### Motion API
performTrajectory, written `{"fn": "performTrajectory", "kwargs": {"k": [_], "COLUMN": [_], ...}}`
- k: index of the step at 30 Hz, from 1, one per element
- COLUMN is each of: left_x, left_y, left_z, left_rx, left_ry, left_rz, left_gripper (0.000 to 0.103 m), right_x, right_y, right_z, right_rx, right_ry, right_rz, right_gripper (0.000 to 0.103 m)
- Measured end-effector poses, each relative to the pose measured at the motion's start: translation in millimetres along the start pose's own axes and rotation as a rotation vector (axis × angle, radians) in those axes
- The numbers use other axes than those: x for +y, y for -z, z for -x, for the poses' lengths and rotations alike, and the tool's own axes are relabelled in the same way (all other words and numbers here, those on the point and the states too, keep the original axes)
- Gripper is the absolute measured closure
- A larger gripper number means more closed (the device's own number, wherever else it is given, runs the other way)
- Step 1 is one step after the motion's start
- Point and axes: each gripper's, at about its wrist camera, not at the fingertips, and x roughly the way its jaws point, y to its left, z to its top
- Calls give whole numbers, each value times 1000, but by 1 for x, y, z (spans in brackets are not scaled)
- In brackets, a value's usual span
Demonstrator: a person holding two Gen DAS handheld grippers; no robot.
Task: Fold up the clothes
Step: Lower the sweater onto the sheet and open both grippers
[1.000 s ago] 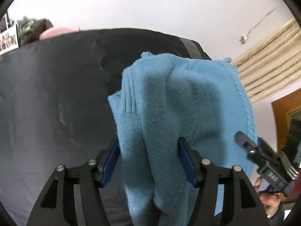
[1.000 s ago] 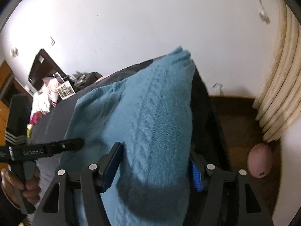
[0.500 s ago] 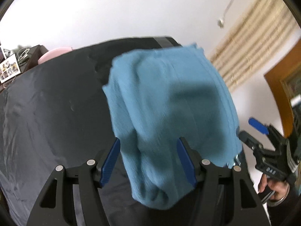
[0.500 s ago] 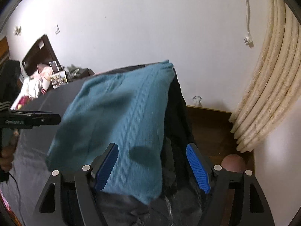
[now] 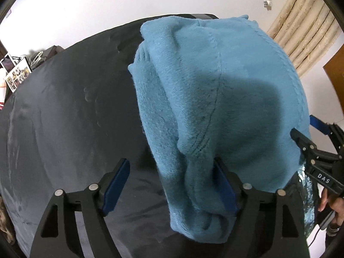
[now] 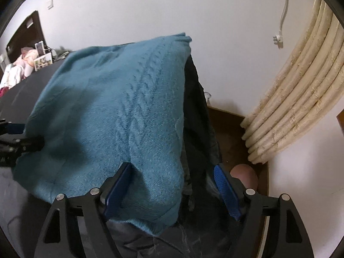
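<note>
A folded teal knit sweater (image 5: 215,99) lies on the dark bed cover (image 5: 64,118), near the bed's right edge. My left gripper (image 5: 172,185) is open; the sweater's near fold lies between its jaws and over the right finger. In the right wrist view the sweater (image 6: 111,116) shows its cable pattern. My right gripper (image 6: 172,189) is open, with the sweater's near corner lying between the jaws, against the left finger. Each gripper shows at the edge of the other's view.
The bed's right edge (image 6: 202,107) drops to a brown wooden floor (image 6: 228,129). A cream curtain (image 6: 301,99) hangs at the right, with a pinkish round object (image 6: 245,174) on the floor. Photos and clutter (image 5: 15,73) stand at the far left.
Both grippers have opened and let the sweater down onto the bed. A second ago both were shut on it and held it raised. The sweater now lies flatter and folded.
</note>
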Motion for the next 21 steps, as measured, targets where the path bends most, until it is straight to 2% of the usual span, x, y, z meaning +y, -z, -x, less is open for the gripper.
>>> {"fn": "performTrajectory", "kwargs": {"k": [3, 8, 14, 17, 21], "left_x": [2, 3, -10, -13, -14], "left_y": [0, 0, 11, 21, 27], "left_z": [-2, 3, 28, 32, 19], "left_rx": [-3, -5, -58, -52, -24], "left_ry": [-5, -19, -28, -16, -46], "left_rz": [14, 41, 10, -10, -28], "left_gripper": [16, 15, 14, 14, 15], "right_x": [4, 0, 9, 8, 4], "right_y": [1, -2, 11, 19, 17], "right_z": [-4, 0, 43, 39, 25], "right_rx": [-8, 17, -65, -44, -14], "right_ry": [23, 20, 16, 19, 8], "right_rz": [14, -11, -8, -22, -53], "right_gripper": [20, 18, 18, 18, 18]}}
